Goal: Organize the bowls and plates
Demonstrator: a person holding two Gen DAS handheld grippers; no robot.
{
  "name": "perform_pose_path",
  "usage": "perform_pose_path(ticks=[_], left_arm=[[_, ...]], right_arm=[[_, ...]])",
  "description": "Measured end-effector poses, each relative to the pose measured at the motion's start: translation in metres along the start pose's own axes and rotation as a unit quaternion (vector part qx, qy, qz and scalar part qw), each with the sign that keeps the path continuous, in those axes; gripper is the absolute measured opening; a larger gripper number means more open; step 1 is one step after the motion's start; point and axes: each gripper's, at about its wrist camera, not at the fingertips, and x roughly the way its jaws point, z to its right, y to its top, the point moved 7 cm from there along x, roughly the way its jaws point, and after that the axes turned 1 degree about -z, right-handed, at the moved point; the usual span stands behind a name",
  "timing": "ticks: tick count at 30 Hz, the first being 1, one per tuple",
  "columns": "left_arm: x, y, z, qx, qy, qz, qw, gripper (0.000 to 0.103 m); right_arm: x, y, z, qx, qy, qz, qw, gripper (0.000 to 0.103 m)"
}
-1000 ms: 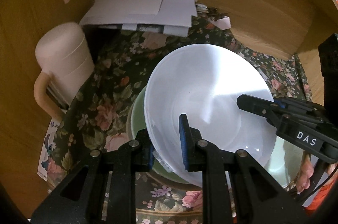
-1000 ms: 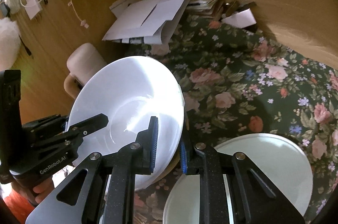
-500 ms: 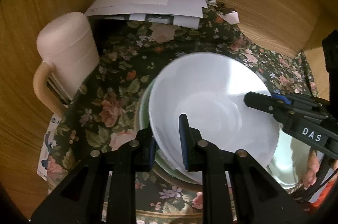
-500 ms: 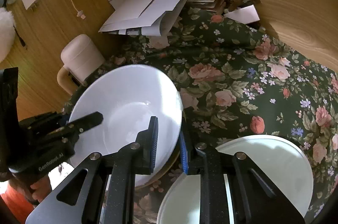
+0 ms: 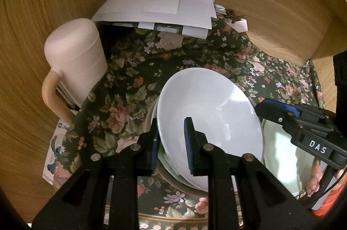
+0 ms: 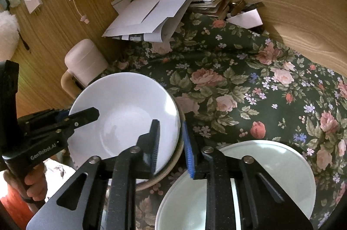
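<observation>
The left gripper (image 5: 171, 138) is pinched tight on the near rim of the white bowl (image 5: 208, 121), with one blue pad inside the bowl and one outside. The right gripper (image 6: 170, 145) has its jaws around the other side of the same bowl's rim, and those jaws are opening right now. In the right wrist view the left pad lies over the inside of the bowl and the right pad stands a little way off the outside, so this grip looks loose. The white bowl (image 6: 123, 112) sits a bit tilted inside a stack of other dishes, a pale green one and a tan one (image 6: 173, 167) whose edge peeks out underneath. In the left wrist view the stack is near the middle, with the bowl leaning up toward 1 o'clock. A white plate (image 6: 271, 167) lies flat on the flowery cloth (image 6: 227, 82) just beside the stack, at about 5 o'clock in the right wrist view. In the left wrist view the same plate (image 5: 279, 154) shows at 4 o'clock, partly behind the right gripper (image 5: 271, 109). A pale pink jug (image 5: 76, 60) with a handle stands at 9 o'clock from the bowl, well apart from it. A pile of white papers (image 5: 160, 6) rests at 12 o'clock against the wooden wall (image 5: 32, 23). A person's hand (image 6: 32, 184) holds the left gripper's handle at 8 o'clock in the right wrist view.
</observation>
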Motion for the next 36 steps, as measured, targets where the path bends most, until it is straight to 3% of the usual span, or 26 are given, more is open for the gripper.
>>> perform_pose_path(ticks=[2,4,6,14,18,28,36], left_arm=[[-0.004,0.001,0.0,0.009,0.009,0.005,0.9999,0.024],[-0.01,0.004,-0.001,0.022,0.022,0.024,0.9992,0.041],[-0.015,0.005,-0.001,0.029,0.023,0.033,0.9988,0.044],[-0.003,-0.01,-0.021,0.004,0.024,-0.001,0.9997,0.045],[0.001,-0.021,-0.022,-0.011,-0.003,-0.013,0.9999,0.053],[0.018,-0.029,-0.007,-0.027,-0.066,-0.047,0.9963,0.054],[0.029,-0.031,-0.007,-0.04,-0.081,-0.053,0.9945,0.051]], right_arm=[[-0.002,-0.001,0.0,-0.003,-0.002,0.001,1.0,0.03],[-0.003,-0.002,0.001,-0.006,-0.005,0.0,1.0,0.037],[-0.002,-0.004,0.001,-0.008,-0.004,-0.002,1.0,0.039],[0.005,-0.01,0.002,-0.007,-0.002,-0.026,1.0,0.044],[0.014,-0.016,-0.002,-0.008,0.004,-0.046,0.999,0.046],[0.038,-0.02,-0.011,0.005,0.014,-0.078,0.997,0.046],[0.049,-0.02,-0.017,-0.001,0.006,-0.079,0.997,0.038]])
